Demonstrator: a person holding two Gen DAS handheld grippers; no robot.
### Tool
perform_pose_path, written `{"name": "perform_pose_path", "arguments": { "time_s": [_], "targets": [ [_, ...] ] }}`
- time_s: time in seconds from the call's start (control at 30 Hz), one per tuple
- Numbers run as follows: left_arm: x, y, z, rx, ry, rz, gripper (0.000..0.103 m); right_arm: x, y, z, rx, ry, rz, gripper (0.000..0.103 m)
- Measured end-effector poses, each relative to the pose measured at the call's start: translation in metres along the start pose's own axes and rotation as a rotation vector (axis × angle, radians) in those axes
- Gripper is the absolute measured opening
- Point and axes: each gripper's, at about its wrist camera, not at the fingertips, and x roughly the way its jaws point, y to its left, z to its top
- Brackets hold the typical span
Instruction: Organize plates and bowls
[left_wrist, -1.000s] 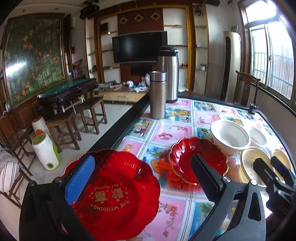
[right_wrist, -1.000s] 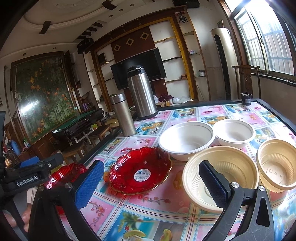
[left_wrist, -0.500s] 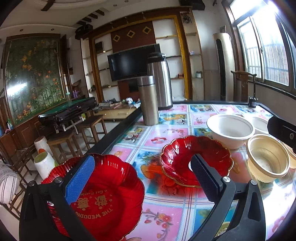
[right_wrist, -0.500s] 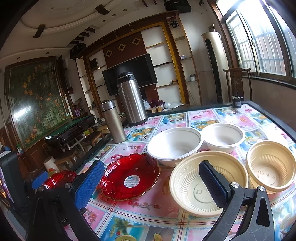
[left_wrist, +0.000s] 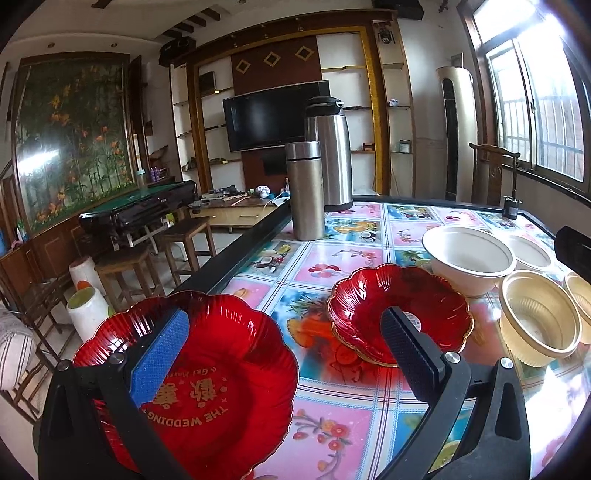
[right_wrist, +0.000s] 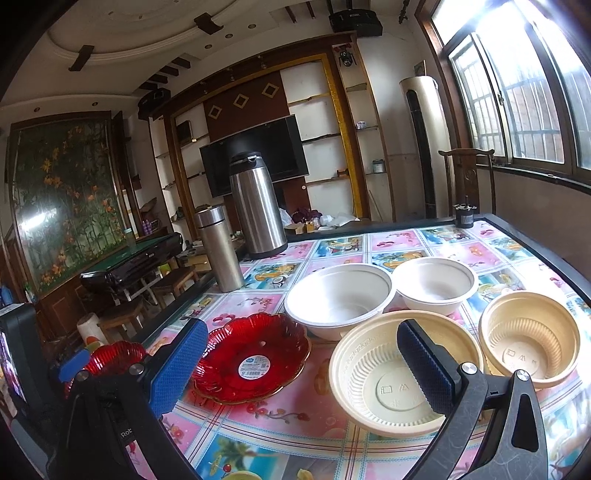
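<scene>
A red scalloped plate with gold "THE WEDDING" lettering (left_wrist: 221, 387) lies at the table's near left corner. My left gripper (left_wrist: 286, 354) stands open over it, its blue pad above the plate's left side. A second red plate with a sticker (left_wrist: 399, 314) (right_wrist: 255, 358) sits beyond. My right gripper (right_wrist: 301, 365) is open too, its black finger over the large beige bowl (right_wrist: 402, 373). A smaller beige bowl (right_wrist: 530, 339) and two white bowls (right_wrist: 338, 299) (right_wrist: 434, 284) stand behind. The left gripper's blue finger (right_wrist: 74, 363) shows beside the lettered plate (right_wrist: 110, 358).
A steel flask (left_wrist: 304, 192) and a tall thermos jug (left_wrist: 328, 155) stand at the table's far left. A small black object (left_wrist: 511, 206) sits at the far right corner. Wooden stools (left_wrist: 129, 266) stand left of the table's dark edge (left_wrist: 229, 258).
Both views have tipped upward, showing more ceiling. In the left view the right gripper has risen from beside the beige bowls to the right edge. Plates and bowls have stayed put.
</scene>
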Motion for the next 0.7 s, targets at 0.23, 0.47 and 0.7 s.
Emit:
{"name": "perform_pose_path", "arguments": {
  "time_s": [0.23, 0.47, 0.7],
  "targets": [
    [-0.0008, 0.0000, -0.0014, -0.014, 0.000, -0.009, 0.103, -0.0001, -0.0003, 0.0002, 0.000, -0.001, 0.000, 0.103],
    [0.0019, 0.0016, -0.0016, -0.016, 0.026, -0.035, 0.103, -0.0002, -0.0020, 0.0012, 0.001, 0.004, 0.000, 0.103],
    [0.0008, 0.0012, -0.0019, -0.017, 0.025, -0.045, 0.103, 0.0013, -0.0029, 0.0011, 0.007, 0.015, 0.002, 0.103]
  ]
}}
